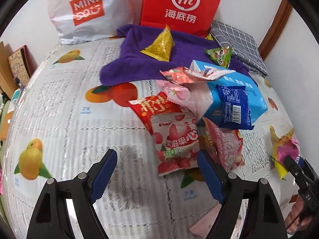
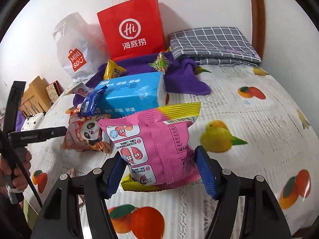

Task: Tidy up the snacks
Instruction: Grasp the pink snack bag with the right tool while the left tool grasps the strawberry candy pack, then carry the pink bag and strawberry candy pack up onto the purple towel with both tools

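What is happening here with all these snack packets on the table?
A person is sorting snacks with two handheld grippers. The right gripper is shut on a pink and yellow plastic snack packet. The left gripper is open above a white strawberry-printed candy packet, not yet gripping it. More packets lie heaped around a light blue tissue pack on the fruit-patterned tablecloth.

left wrist: close, angled down | right wrist: same | shared: red bag (image 1: 182, 6)
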Tool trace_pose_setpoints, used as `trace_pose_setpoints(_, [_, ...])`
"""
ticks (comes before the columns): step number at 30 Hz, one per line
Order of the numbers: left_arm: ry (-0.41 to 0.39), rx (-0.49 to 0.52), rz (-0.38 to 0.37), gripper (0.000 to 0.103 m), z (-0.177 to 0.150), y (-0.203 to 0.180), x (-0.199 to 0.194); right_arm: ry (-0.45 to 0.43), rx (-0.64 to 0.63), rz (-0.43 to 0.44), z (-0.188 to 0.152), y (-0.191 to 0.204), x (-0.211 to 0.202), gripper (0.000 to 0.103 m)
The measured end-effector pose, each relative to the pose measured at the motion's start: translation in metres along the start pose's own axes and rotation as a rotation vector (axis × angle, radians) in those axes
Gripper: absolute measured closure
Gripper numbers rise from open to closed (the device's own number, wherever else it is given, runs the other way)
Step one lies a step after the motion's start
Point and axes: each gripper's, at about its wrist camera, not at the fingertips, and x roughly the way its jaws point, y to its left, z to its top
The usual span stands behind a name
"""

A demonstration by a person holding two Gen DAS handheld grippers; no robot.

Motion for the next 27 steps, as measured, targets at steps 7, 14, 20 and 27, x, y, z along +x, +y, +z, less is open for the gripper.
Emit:
trace_pose_setpoints(7, [0.026,0.026,-0.006,0.022,0.009,-0.015,0.022,0.001,0.019,0.015,-0.005,-0.004,-0.004,0.036])
trace_pose_setpoints(14, [0.013,0.081,0.066,0.021,0.012,-0.037,0.034,0.008,0.02,0.023,-0.008,-0.004,-0.004,0.036])
trace_pose_setpoints(20, [-0.029,0.112,0.135,0.047,0.005,-0.033,0.029,0.012,0.018,0.021,-0.009,-0.002,-0.002,0.036])
trace_pose_setpoints(27, [-0.017,0.058,0.051,0.054,0.0,-0.012,0.016,0.012,0.028,0.022,-0.01,-0.001,-0.003,0.036])
